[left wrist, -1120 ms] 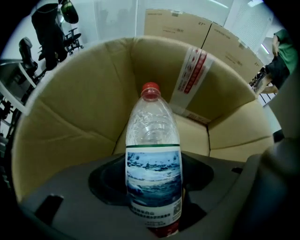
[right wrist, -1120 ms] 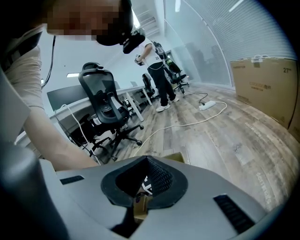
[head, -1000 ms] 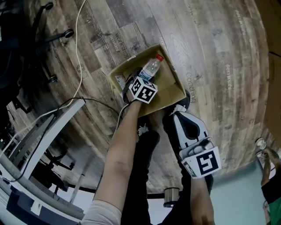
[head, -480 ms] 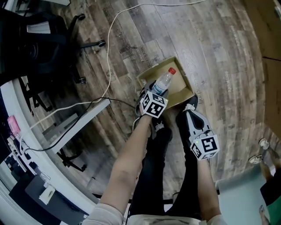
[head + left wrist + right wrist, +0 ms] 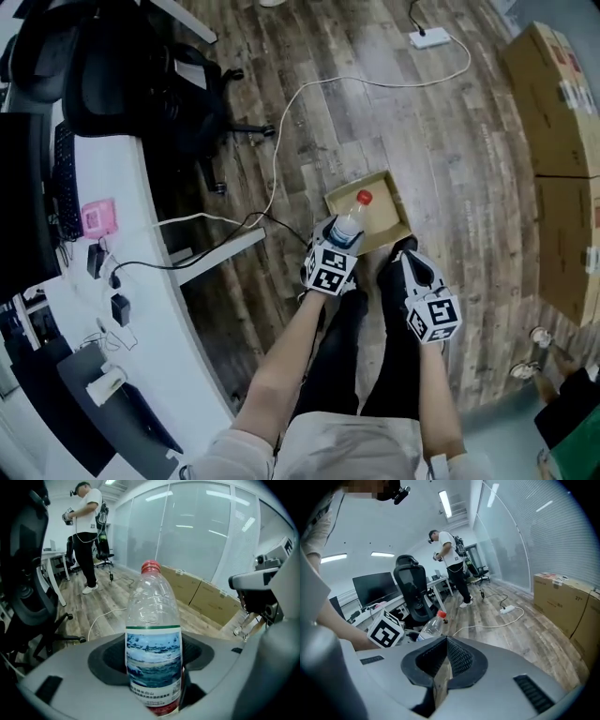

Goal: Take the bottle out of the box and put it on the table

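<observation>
A clear water bottle (image 5: 352,221) with a red cap and a blue label stands upright between the jaws of my left gripper (image 5: 343,240), which is shut on its lower body. In the left gripper view the bottle (image 5: 153,639) fills the middle, gripped low on its label. The open cardboard box (image 5: 392,217) lies on the wooden floor far below, and the bottle hangs well above it. My right gripper (image 5: 409,257) is beside the left one, jaws together with nothing between them. The right gripper (image 5: 443,667) view shows the bottle (image 5: 431,626) to its left.
A white desk (image 5: 141,281) with a monitor, a keyboard and a pink item runs down the left. A black office chair (image 5: 122,84) stands by it. A white cable (image 5: 291,122) and power strip (image 5: 431,37) lie on the floor. Large cartons (image 5: 553,112) stand at right. Another person (image 5: 86,522) stands far off.
Both grippers have risen a long way. The left one has carried the bottle up out of the box, and the floor and box now look much smaller and farther below.
</observation>
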{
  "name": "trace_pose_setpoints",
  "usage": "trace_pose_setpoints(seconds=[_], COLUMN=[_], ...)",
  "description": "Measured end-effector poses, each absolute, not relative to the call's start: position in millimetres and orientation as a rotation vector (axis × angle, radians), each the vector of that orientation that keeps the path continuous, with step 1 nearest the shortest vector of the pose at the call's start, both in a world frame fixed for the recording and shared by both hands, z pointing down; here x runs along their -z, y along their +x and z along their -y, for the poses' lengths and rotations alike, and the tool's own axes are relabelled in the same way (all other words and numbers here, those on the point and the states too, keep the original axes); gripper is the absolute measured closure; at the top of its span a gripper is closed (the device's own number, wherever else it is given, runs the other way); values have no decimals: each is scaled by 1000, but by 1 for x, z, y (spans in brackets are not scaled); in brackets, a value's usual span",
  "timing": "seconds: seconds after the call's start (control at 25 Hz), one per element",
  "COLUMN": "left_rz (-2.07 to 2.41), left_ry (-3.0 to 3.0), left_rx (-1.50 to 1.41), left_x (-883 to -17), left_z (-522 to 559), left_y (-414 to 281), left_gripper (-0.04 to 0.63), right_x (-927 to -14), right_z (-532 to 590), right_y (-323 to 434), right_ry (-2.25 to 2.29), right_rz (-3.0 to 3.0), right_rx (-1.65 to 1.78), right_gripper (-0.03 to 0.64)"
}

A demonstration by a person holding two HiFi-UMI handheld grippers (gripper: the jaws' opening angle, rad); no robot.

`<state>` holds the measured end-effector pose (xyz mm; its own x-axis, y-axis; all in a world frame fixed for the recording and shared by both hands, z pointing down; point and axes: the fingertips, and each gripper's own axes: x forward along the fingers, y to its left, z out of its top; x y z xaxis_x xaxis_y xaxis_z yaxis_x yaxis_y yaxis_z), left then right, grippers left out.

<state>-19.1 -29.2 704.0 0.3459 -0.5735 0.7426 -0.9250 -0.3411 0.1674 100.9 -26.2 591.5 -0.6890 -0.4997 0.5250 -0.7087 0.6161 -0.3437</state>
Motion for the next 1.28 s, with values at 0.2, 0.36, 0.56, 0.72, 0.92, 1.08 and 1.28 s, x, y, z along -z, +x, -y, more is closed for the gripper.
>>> trace_pose_setpoints(seconds=[0.2, 0.36, 0.56, 0.72, 0.92, 1.08, 1.28], left_rz=[1413, 1503, 1666, 1792, 1921, 2039, 2238], left_ry=[2053, 2055, 2032, 2000, 1953, 1833, 1653], left_rx=[-678, -597, -487, -429, -400, -385, -306], left_x=[-606, -534, -452, -402, -363, -349, -331], left_z=[15, -11, -34, -68, -113, -168, -243], left_y=[-41, -56, -95, -125, -170, -221, -283], left_gripper=[290, 290, 290, 288, 288, 288, 288], right_x=[-522, -468, -408, -365, -331, -319, -308], right_z=[26, 13, 8, -8, -34, -77, -137], right_y=[79, 63, 16, -20, -68, -116, -184], right_ry=[967, 956, 873, 749, 580, 397, 110], right_rz=[2497, 2526, 2611, 2668, 2728, 2751, 2761], right_rx=[-728, -737, -668, -600, -523, -481, -376], right_gripper=[577, 577, 577, 577, 577, 577, 577])
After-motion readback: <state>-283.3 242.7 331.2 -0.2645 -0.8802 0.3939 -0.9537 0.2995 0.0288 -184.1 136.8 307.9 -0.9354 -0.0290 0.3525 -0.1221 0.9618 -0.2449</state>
